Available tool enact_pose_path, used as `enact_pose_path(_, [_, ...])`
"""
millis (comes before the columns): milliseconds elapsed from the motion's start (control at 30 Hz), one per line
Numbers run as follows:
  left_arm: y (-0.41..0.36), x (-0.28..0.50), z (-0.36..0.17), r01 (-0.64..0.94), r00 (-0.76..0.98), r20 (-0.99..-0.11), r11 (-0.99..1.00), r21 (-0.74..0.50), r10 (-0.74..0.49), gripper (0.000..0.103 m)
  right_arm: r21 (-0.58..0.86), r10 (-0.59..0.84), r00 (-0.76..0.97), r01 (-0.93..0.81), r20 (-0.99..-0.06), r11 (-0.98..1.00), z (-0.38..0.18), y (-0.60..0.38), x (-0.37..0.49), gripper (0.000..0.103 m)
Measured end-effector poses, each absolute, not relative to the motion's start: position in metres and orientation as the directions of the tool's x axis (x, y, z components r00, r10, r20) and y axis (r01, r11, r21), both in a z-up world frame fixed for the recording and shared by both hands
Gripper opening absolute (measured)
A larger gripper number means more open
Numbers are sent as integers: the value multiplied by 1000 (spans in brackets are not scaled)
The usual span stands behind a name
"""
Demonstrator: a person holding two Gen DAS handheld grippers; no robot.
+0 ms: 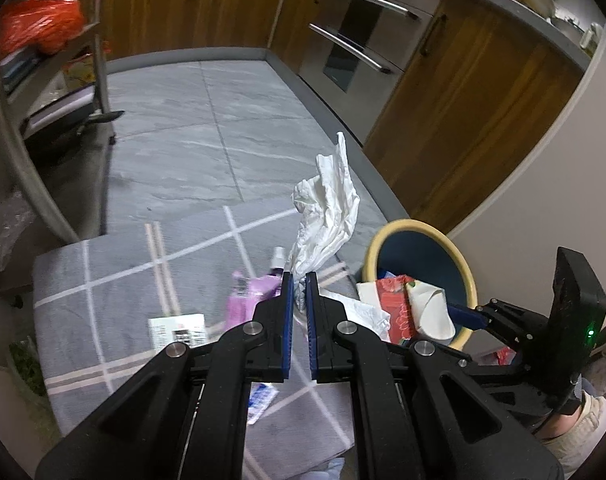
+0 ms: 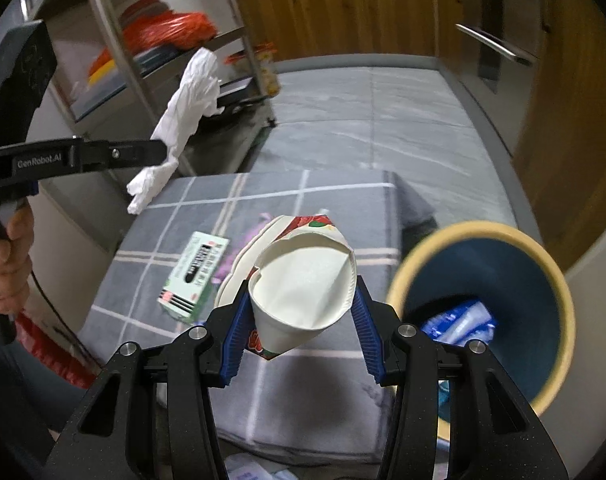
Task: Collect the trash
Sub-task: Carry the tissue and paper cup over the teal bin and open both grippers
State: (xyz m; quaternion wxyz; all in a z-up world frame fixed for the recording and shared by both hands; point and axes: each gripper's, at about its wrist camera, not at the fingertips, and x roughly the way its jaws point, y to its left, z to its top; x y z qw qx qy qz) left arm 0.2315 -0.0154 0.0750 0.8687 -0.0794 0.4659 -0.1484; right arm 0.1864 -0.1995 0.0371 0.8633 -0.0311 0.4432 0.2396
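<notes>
Over the grey mat: I held both tools above a soft grey mat crossed by pale grid lines, lying on a marbled grey tile floor.
Left gripper: my left gripper had its blue ribbed pads drawn nearly together, pinching the lower end of a white tissue.
Tissue: it was thin, crumpled and twisted into a long limp strip; in the left view it rose above the fingertips, and in the right view it hung across the tip of the left tool.
Right gripper: my right gripper stood about half spread, its blue pads pressed on the two sides of a crushed paper cup.
Paper cup: it was smooth white inside, with a red printed pattern outside; its rim was squashed into a pointed oval, and it pointed mouth-up toward the camera.
Bin: a round blue bin with a cream-yellow rim stood just beside the mat, on the right of the cup; blue plastic packaging lay in its bottom.
Left on the mat: a green and white printed carton lay flat, and a pink-purple pouch lay near it.
Surroundings: wooden cabinets with dark handles lined the far side, and a metal rack carried an orange plastic bag.
</notes>
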Motion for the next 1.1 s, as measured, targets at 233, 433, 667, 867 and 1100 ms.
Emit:
enact_pose_path(233, [-55,238,65,238,485,-794,929,-283,-366,5,154,335,535,-355,-776,922,39,-246,181,50])
enact_pose_path(433, [-93,243,53,288,447,-802,913,-289,-396,5,145,287,566,-283,-773,948,42,-284,175,50])
enact_pose_path(667, [-152,248,40,365,396,-802,878,-310,-448,5,149,238,587,-196,-774,969,42,-325,167,50])
enact_pose_path(867, [-194,256,18,404,340,-813,854,-328,-473,5,164,207,592,-125,-779,978,38,-354,165,50])
enact_pose_path(1100, [-220,273,-21,386,259,-833,843,-375,-489,6,183,196,569,-81,-799,980,28,-366,170,50])
